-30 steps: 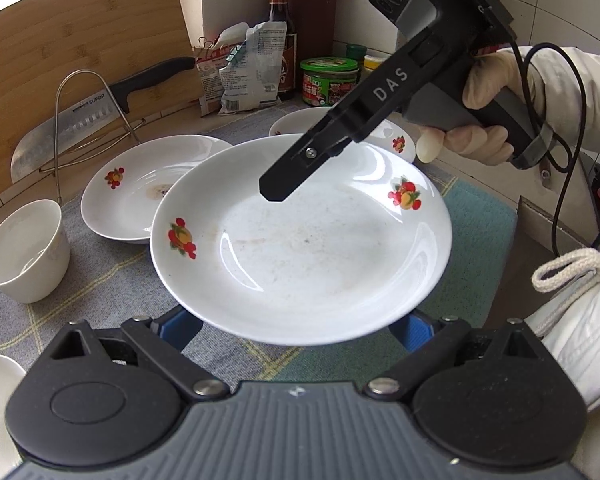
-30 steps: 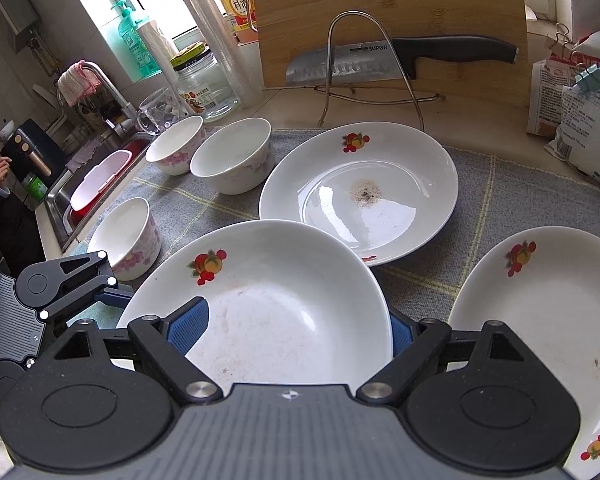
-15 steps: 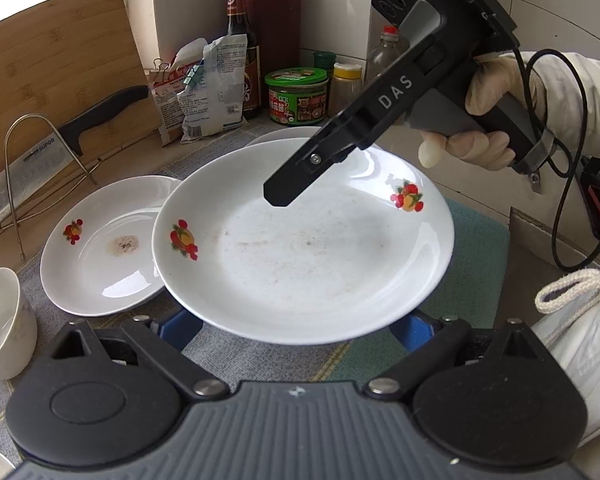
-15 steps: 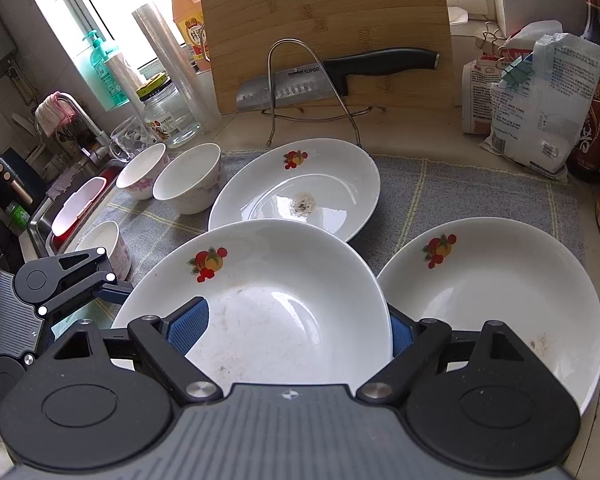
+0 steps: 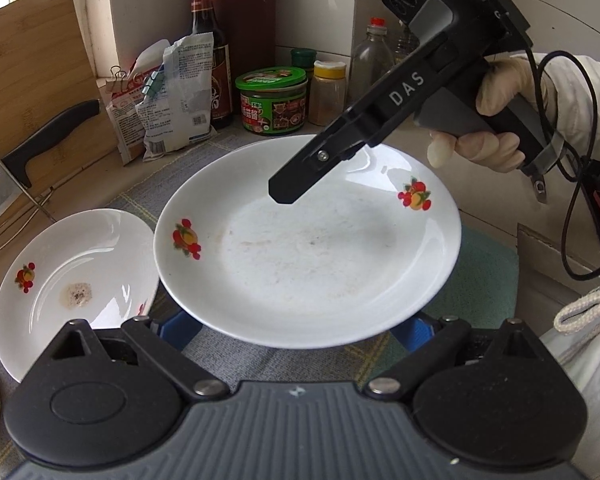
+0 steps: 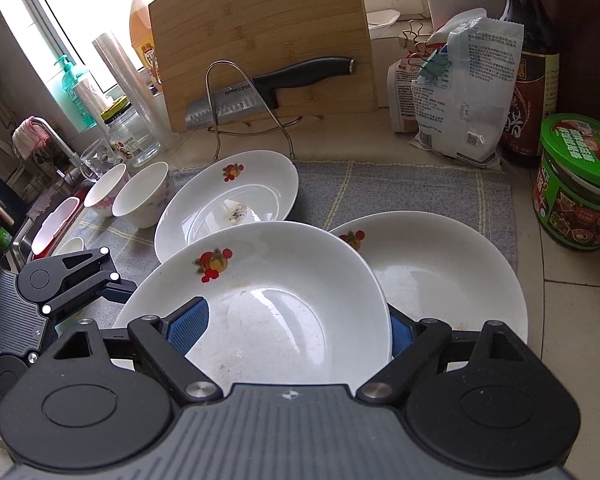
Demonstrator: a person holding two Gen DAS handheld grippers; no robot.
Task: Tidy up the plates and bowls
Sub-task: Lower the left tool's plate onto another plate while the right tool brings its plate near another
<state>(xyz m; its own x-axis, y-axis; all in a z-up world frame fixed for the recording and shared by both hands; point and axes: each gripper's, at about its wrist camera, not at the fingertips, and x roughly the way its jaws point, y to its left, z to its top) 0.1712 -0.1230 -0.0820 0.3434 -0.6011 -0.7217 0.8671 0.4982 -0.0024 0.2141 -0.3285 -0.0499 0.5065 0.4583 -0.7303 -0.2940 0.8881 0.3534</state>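
Both grippers have carried held plate sideways across counter since earlier frames: bowls now further left in right wrist view, green jar newly in sight. Left gripper and right gripper each spread wide, blue pads against opposite rims of held plate, pinching it. Held plate off mat, overlapping third plate, beside stained plate

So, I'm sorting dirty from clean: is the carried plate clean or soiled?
Soiled: the carried plate shows brownish smears and specks across its well in both views.
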